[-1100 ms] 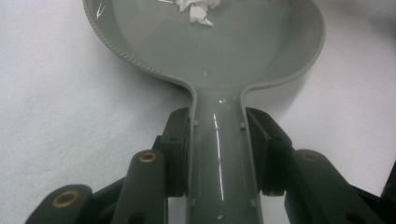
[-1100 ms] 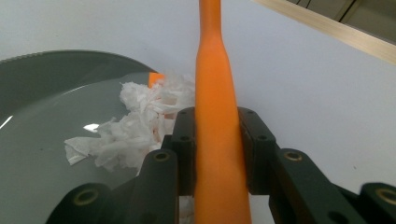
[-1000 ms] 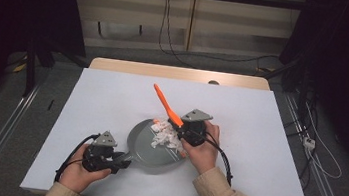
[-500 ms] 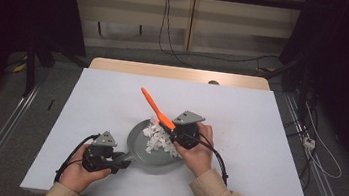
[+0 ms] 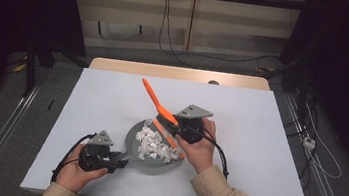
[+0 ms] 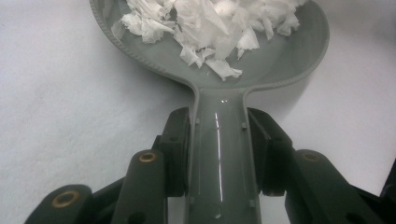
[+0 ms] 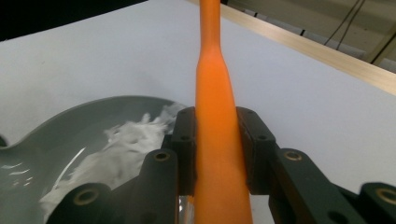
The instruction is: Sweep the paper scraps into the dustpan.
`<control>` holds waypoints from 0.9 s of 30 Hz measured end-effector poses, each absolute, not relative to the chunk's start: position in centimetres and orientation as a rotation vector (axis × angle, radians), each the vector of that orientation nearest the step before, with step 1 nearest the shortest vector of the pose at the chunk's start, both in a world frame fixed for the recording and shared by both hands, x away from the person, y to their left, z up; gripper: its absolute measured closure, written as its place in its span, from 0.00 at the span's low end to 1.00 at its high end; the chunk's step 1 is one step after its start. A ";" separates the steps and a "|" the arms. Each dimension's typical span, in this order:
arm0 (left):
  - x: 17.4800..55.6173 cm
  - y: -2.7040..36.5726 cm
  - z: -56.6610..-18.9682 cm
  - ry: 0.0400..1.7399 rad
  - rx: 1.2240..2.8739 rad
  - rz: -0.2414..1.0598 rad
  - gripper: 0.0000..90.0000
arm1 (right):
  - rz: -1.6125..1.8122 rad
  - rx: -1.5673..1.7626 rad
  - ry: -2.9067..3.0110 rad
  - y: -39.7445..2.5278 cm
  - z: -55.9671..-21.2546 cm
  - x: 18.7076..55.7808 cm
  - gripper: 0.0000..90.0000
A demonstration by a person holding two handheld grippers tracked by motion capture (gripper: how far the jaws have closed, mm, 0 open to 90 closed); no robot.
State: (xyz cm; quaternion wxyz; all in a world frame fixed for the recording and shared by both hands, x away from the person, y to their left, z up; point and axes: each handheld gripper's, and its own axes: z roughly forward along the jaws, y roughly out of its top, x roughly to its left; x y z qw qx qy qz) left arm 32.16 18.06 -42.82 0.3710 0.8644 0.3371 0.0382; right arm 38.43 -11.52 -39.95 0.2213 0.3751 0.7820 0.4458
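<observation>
Grey pan [image 5: 153, 151] on the white table [image 5: 258, 138], handle clamped between the jaws of the left gripper [image 5: 104, 157]. White paper scraps [image 5: 156, 145] heaped inside the pan. Right gripper [image 5: 181, 129], at the pan's far right rim, closed tight on the orange spatula [image 5: 156, 103]. Compared with one second ago, spatula swung left and blade lowered among the scraps, so stirring probably under way. No brand, label or readable writing anywhere.
</observation>
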 end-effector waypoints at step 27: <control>32.3 19.0 -43.2 0.886 2.209 0.059 0.69 | 1.124 0.872 2.262 -9.6 -42.5 38.9 0.79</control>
